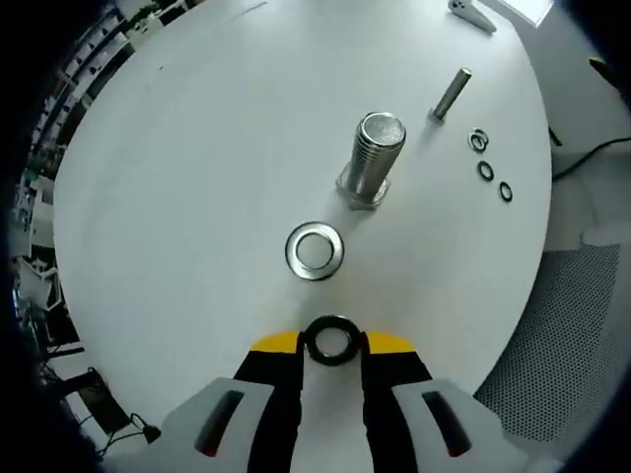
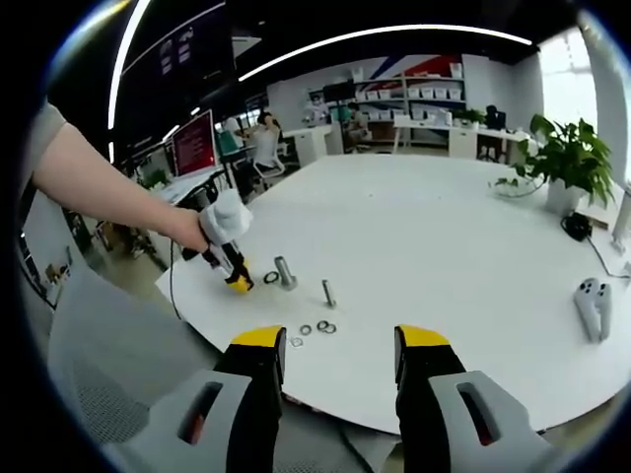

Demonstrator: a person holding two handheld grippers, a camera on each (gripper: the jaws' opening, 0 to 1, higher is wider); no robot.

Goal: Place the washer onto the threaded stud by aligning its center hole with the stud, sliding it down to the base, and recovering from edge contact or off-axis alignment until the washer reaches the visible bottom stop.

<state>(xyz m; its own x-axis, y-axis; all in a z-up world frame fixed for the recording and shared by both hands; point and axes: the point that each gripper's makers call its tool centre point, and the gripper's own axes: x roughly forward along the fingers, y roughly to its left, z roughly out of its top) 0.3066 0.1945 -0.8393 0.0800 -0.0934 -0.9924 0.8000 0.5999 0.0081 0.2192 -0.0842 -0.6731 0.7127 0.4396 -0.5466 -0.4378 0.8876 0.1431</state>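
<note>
My left gripper (image 1: 332, 347) is shut on a dark ring washer (image 1: 332, 340), held flat between its yellow tips just above the white table (image 1: 177, 197). Ahead of it a larger silver washer (image 1: 315, 250) lies flat on the table. Beyond that stands the thick threaded stud (image 1: 375, 153), upright on its hex base. In the right gripper view, a person's hand holds the left gripper (image 2: 237, 282) close to the silver washer (image 2: 271, 278) and the stud (image 2: 286, 271). My right gripper (image 2: 340, 355) hangs open, well back from them over the table edge.
A thin smooth pin (image 1: 451, 94) stands behind the stud, with three small washers (image 1: 485, 169) beside it. A white controller (image 2: 595, 305) lies at the right of the table and a potted plant (image 2: 567, 158) stands at the far right. Desks and shelves are behind.
</note>
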